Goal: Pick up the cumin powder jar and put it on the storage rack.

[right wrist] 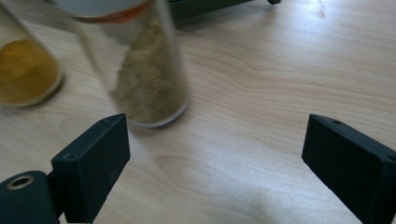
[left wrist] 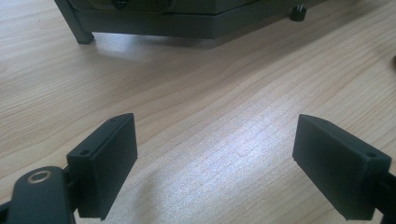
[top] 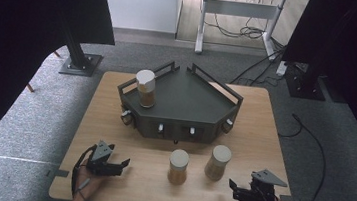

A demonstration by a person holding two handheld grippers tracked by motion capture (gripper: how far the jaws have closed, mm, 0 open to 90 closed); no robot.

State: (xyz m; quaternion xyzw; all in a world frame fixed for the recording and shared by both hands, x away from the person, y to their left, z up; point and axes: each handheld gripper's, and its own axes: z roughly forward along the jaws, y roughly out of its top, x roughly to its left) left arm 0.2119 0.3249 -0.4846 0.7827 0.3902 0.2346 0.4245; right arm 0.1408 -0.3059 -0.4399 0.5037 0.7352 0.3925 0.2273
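Two spice jars with pale lids stand on the wooden table (top: 113,124) in front of a dark rack (top: 186,99): one (top: 178,166) holds yellow-brown powder, the other (top: 217,162) a greyer powder. A third jar (top: 145,88) stands on the rack's left end. My left gripper (top: 124,164) rests near the front left edge, open, with bare wood between its jaws (left wrist: 215,154). My right gripper (top: 232,185) is at the front right, open and pointing left; the grey-powder jar (right wrist: 144,70) is just beyond its left jaw and the yellow jar (right wrist: 25,70) stands farther left.
The rack has raised rails and several small knobs along its front face (top: 176,129). Its underside and a foot (left wrist: 297,11) show above the left gripper's jaws. Grey carpet, black stands (top: 78,55) and cables surround the table.
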